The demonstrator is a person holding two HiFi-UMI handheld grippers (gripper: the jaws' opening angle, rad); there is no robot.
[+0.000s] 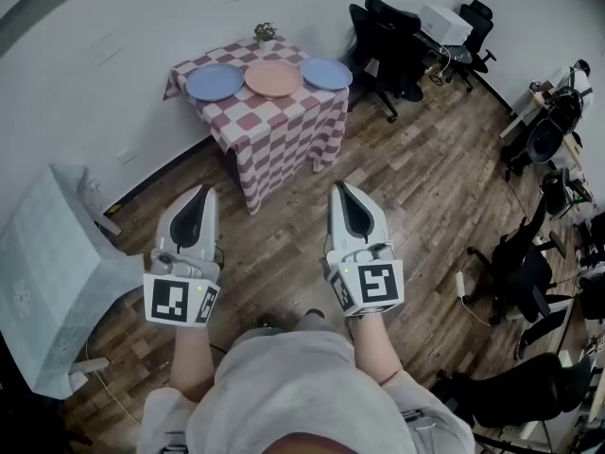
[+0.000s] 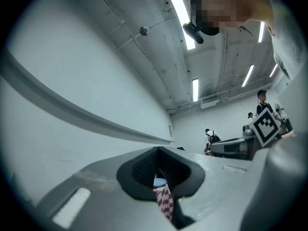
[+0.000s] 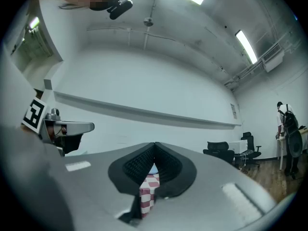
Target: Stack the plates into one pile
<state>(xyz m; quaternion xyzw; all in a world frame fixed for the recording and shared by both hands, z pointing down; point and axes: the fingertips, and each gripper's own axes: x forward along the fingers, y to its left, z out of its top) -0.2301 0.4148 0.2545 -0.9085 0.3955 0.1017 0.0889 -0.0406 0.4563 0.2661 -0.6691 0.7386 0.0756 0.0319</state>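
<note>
Three plates lie in a row on a small table with a red-and-white checked cloth [image 1: 274, 126]: a blue plate [image 1: 215, 82] at the left, a salmon-pink plate [image 1: 274, 78] in the middle, a second blue plate [image 1: 326, 73] at the right. My left gripper [image 1: 199, 193] and right gripper [image 1: 341, 189] are held side by side well short of the table, both shut and empty, pointing toward it. Through the left gripper's closed jaws a sliver of blue plate [image 2: 159, 182] and checked cloth [image 2: 164, 201] shows. The right gripper view shows the same cloth [image 3: 149, 192] between its jaws.
A small potted plant [image 1: 266, 33] stands at the table's back edge. A table under a pale blue cloth [image 1: 47, 282] is at my left. Black office chairs [image 1: 388, 36] and desks line the right side. Wooden floor [image 1: 425, 187] lies between me and the checked table.
</note>
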